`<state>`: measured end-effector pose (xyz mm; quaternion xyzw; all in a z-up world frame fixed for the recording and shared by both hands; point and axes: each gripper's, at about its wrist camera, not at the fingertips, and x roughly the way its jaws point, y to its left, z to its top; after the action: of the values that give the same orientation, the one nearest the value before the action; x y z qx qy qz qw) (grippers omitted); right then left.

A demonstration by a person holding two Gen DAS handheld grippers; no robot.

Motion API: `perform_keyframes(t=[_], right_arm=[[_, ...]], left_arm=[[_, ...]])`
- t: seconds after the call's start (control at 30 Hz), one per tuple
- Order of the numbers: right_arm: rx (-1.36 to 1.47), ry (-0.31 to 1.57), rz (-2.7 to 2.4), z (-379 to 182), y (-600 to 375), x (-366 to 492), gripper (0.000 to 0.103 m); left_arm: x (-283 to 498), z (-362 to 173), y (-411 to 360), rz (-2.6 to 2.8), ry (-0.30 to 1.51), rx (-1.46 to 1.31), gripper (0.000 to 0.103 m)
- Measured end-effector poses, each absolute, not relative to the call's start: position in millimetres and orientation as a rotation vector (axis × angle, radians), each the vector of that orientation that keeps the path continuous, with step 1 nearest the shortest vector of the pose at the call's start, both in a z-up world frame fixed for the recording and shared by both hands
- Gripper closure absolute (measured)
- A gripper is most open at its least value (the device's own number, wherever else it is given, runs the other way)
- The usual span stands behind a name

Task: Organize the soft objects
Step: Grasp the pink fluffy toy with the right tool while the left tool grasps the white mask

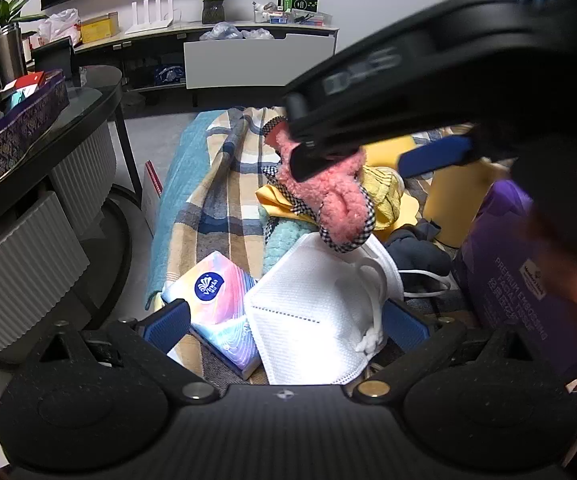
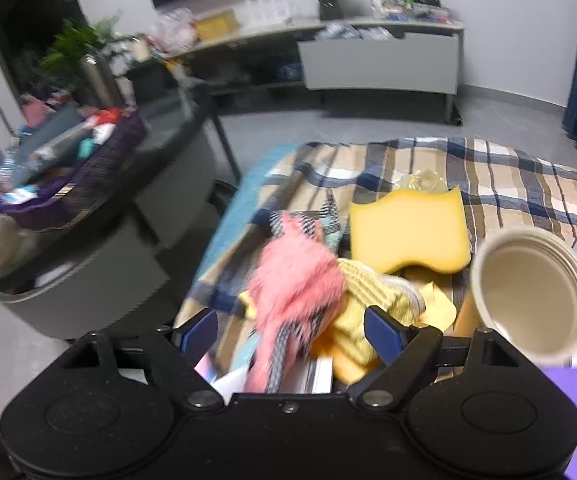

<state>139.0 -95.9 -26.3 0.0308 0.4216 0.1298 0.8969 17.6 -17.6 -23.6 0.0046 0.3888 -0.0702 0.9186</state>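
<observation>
Pink fuzzy item (image 2: 294, 280), checkered trim, lies atop yellow cloth (image 2: 372, 292) on the plaid blanket (image 2: 528, 184), long axis running away from the right gripper (image 2: 292, 336), between its wide-spread fingers. Right is nearer; left gripper (image 1: 284, 320), fingers also wide, hovers over the white mask (image 1: 312, 312).

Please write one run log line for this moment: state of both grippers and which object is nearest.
left gripper: open, over white face mask | right gripper: open, around pink fuzzy item, not closed | surface: plaid blanket
</observation>
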Motion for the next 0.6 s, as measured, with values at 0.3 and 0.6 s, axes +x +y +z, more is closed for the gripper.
perform_keyframes(t=[0.3,0.6], right_arm=[[0.03,0.889,0.242,-38.4,-95.7,156.8,0.047],[0.158,0.727,0.252,18.0,-162.3,103.2,0.047]], left_arm=[[25.6,-26.1,-18.2,-0.175,0.799,0.006,0.0],[38.6,-31.9,-31.5,-0.221,0.812,0.047,0.0]])
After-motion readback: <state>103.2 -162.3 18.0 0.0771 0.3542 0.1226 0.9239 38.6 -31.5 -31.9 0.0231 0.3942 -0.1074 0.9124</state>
